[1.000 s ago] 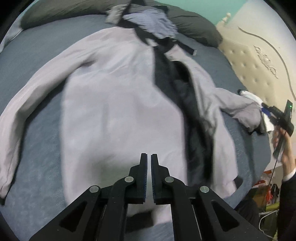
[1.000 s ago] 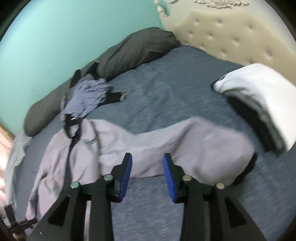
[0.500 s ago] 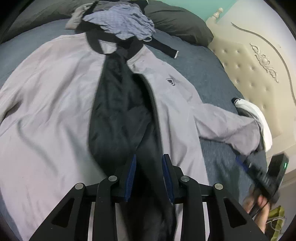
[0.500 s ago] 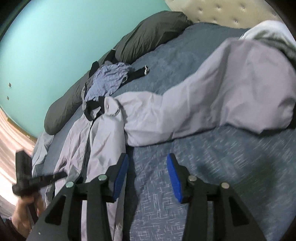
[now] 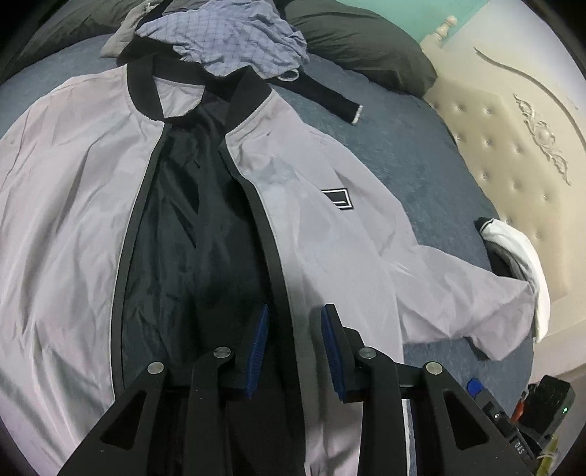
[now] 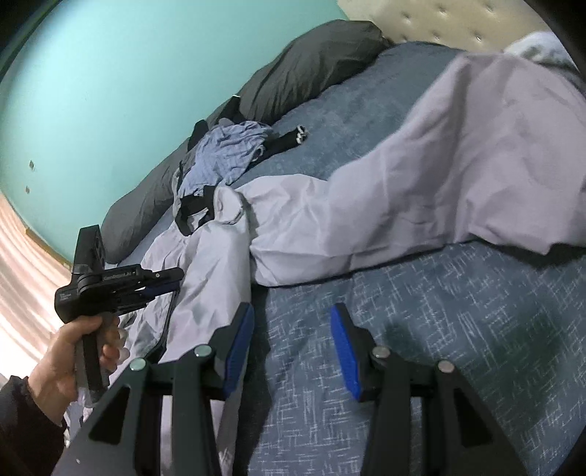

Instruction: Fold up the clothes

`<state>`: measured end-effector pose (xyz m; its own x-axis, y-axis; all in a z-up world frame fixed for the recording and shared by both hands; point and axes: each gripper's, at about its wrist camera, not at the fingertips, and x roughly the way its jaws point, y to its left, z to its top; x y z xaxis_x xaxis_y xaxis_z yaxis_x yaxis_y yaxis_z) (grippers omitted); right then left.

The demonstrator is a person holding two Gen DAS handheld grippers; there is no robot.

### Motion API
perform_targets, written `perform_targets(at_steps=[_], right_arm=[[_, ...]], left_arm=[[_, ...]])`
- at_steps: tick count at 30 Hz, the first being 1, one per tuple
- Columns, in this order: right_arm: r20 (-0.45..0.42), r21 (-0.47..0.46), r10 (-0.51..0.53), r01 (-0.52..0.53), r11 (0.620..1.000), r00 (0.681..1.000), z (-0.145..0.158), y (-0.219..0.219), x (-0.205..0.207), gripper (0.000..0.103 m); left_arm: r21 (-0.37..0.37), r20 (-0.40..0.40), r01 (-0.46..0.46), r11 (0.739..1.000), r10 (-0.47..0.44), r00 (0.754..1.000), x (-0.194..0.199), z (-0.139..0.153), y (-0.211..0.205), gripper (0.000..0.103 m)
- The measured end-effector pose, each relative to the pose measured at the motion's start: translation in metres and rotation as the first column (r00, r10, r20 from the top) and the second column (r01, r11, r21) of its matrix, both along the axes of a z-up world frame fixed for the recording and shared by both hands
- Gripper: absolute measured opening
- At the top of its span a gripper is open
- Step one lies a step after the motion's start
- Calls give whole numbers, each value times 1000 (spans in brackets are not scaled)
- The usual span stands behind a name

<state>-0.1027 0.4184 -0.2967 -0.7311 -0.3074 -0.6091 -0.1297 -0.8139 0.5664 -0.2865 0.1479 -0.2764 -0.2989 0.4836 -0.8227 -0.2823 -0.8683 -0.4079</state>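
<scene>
A light lilac jacket (image 5: 329, 227) with black collar, black front trim and dark lining lies open, front up, on the blue bed (image 5: 421, 146). My left gripper (image 5: 293, 329) is open, its jaws on either side of the black front edge near the hem. In the right wrist view my right gripper (image 6: 291, 329) is open over the bedsheet (image 6: 439, 348), just right of the jacket's side (image 6: 212, 278). The jacket's sleeve (image 6: 439, 175) stretches away to the right. The left gripper (image 6: 161, 285) shows there, held in a hand.
A crumpled blue checked garment (image 5: 227, 33) and a black strap (image 5: 329, 95) lie by the collar. Dark pillows (image 5: 359, 44) line the far edge. A white and grey folded item (image 5: 520, 252) sits by the beige padded headboard (image 5: 512, 146). A teal wall (image 6: 128, 73) lies behind.
My left gripper opened and moved right, from the plain lilac panel to the jacket's black front edge. My right gripper moved left and lower, from the sleeve to the jacket's side.
</scene>
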Motion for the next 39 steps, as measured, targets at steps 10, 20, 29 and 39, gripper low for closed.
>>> perform_targets(at_steps=[10, 20, 29, 39], right_arm=[[19, -34, 1, 0, 999, 1000, -8, 3, -7, 45], [31, -42, 9, -8, 999, 999, -13, -1, -11, 45], [36, -38, 18, -17, 999, 999, -14, -4, -11, 45], [44, -47, 41, -39, 998, 998, -17, -10, -19, 45]], left_arm=[[-14, -18, 27, 1000, -27, 999, -5, 4, -1, 3], [-55, -124, -50, 997, 43, 991, -19, 65, -57, 3], [-119, -77, -153, 981, 144, 987, -50, 47, -97, 3], [-73, -25, -64, 995, 62, 998, -21, 38, -86, 31]])
